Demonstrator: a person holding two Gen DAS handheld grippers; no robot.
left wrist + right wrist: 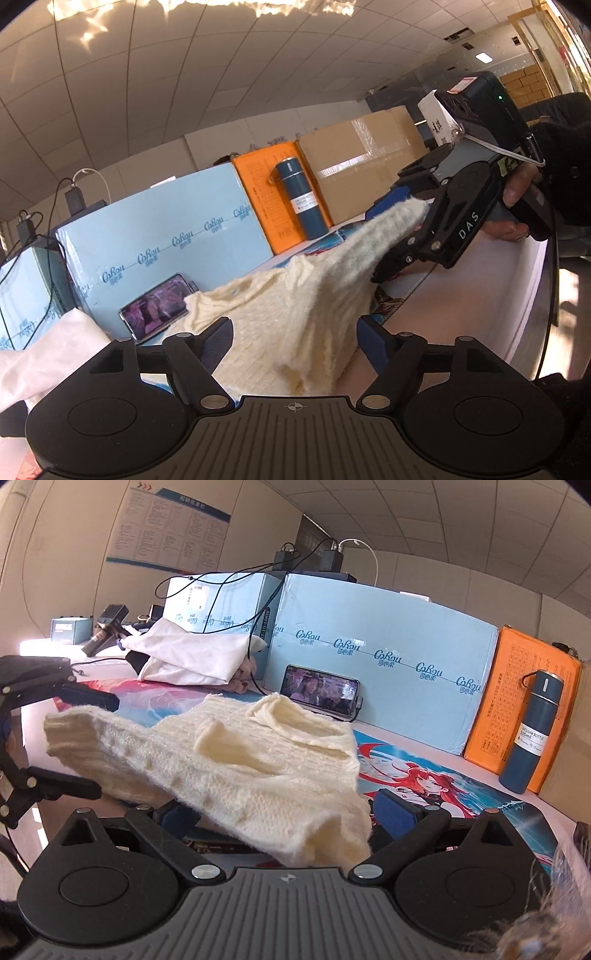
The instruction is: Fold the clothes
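Pale blue cartons (384, 657) wall off the back of a white surface (491, 295) that carries a printed cartoon mat (417, 775), and on that mat lies the task's thing, a cream knitted sweater (258, 760), bunched and partly raised. In the left wrist view the right gripper (406, 225) has one end of the knit between its jaws, which look closed on it, lifting a sleeve-like strip up and away from the body of the garment; a hand (517, 195) grips its handle. The left gripper (295, 343) sits low with its jaws spread wide, the sweater's near edge lying between the blue pads without being pinched as far as I can see. In the right wrist view the same strip crosses over the right gripper's base, so its own pads are partly hidden by cloth. Held like this, the sleeve seems meant to be carried across the body for a fold, though the same pose would fit shaking a fold out. Obstacles crowd the far edge: a phone (319, 694) propped against the cartons and playing video, an orange box (517, 701) with a dark blue vacuum bottle (532, 731) leaning on it, and a white cloth (192, 661) heaped to the left with cables trailing over it. A wide sweep could catch the phone.
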